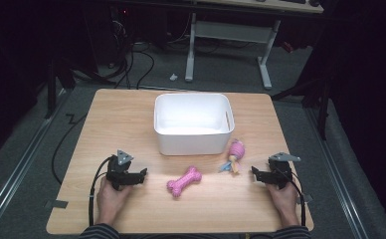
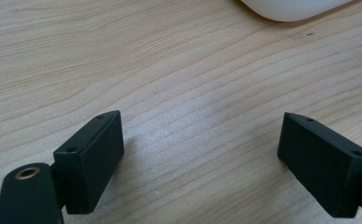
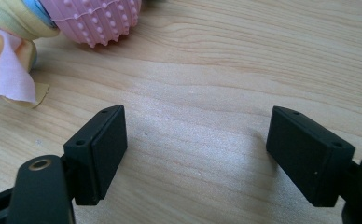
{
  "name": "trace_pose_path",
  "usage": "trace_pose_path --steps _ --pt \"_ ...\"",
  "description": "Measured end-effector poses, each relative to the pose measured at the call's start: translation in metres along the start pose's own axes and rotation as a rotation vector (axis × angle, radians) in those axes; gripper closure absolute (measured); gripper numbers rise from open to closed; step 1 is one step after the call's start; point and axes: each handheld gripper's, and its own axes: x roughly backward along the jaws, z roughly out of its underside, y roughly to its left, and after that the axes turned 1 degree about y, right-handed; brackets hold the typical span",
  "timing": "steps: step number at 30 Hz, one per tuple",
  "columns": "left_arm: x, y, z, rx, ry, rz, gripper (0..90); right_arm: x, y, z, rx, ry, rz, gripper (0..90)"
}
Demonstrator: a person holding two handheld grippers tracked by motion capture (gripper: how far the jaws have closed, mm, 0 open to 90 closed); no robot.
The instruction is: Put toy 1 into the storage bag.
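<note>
Pink bone toy [image 1: 184, 181]: lay flat on the wooden desk [image 1: 131, 119], in front of the white bin [image 1: 192, 123] and apart from it, between the two grippers. Long axis ran diagonally, near end pointing toward the left gripper [image 1: 142, 174], far end angled up toward the bin's right front corner. Sat somewhat nearer the left gripper, to that gripper's right and slightly closer to the desk's front edge. Knobbed at both ends, narrow at the waist, bright pink, apparently textured; detail too small to confirm. Pink ribbed ball toy [image 1: 236, 149] with cloth tails [image 1: 229, 167]: lay just beside the bin's right front corner, ball end toward the bin, tails trailing toward the front edge; up and to the left of the right gripper [image 1: 253, 172], and nearer that one. Seen close in the right gripper view [image 3: 102, 21]: studded pink surface, strips of yellow, pink and blue fabric [image 3: 11, 70] knotted at one end. Left gripper [image 2: 200, 154]: jaws spread wide, nothing between them but bare desk, bin corner [image 2: 295, 8] just ahead. Right gripper [image 3: 195, 156]: jaws likewise spread wide and empty, resting low over the desk. Judged: either toy reachable by its nearer hand; bone toy best taken across the waist.
</note>
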Motion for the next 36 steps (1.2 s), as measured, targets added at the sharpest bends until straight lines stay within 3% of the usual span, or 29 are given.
trace_pose_path --steps 22,36 --pt "-0.002 -0.004 -0.003 0.001 -0.009 0.005 17.6 0.000 0.000 0.000 0.000 0.000 0.000 21.4" --pt "0.005 -0.011 -0.011 0.007 0.017 0.080 20.8 0.000 0.001 0.000 -0.003 -0.001 0.001 22.0"
